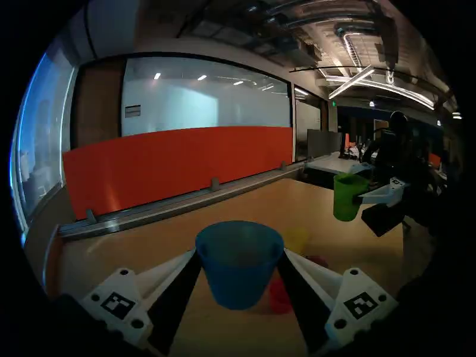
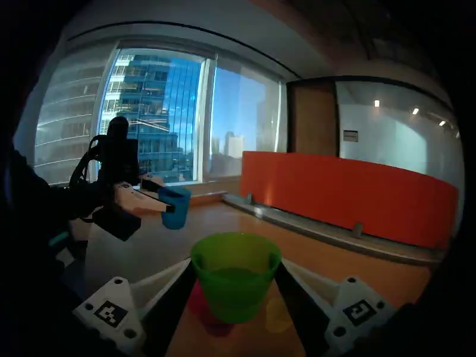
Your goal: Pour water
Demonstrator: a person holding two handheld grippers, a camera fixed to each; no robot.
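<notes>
The blue cup (image 1: pixel 238 265) sits low in the middle of the left gripper view, a plain tapered plastic tumbler, wider at the rim than at the base, upright, its inside too dim to tell whether it holds anything. The left gripper (image 1: pixel 239 256) is clamped on it, one white finger pressed against each side just below the rim, and the cup hangs clear above the table (image 1: pixel 178 250). The green cup (image 2: pixel 236 282) has the same shape in translucent lime plastic. It fills the lower middle of the right gripper view, upright, with a darker band showing inside low down; whether that is water or the cup's floor cannot be told. The right gripper (image 2: pixel 236 268) grips it the same way, a finger tight on either side. In the left gripper view the green cup also appears at mid right, raised above the table's far edge; in the right gripper view the blue cup appears at mid left, so the two cups are well apart. Below the blue cup a red cup (image 1: pixel 278 296) and a yellow cup (image 1: pixel 296 239) stand on the pale wooden table. Behind runs an orange panel (image 1: pixel 178 160) under a glass wall (image 1: pixel 202 98), and a window (image 2: pixel 154 113) onto tall buildings lies at upper left of the right gripper view.
</notes>
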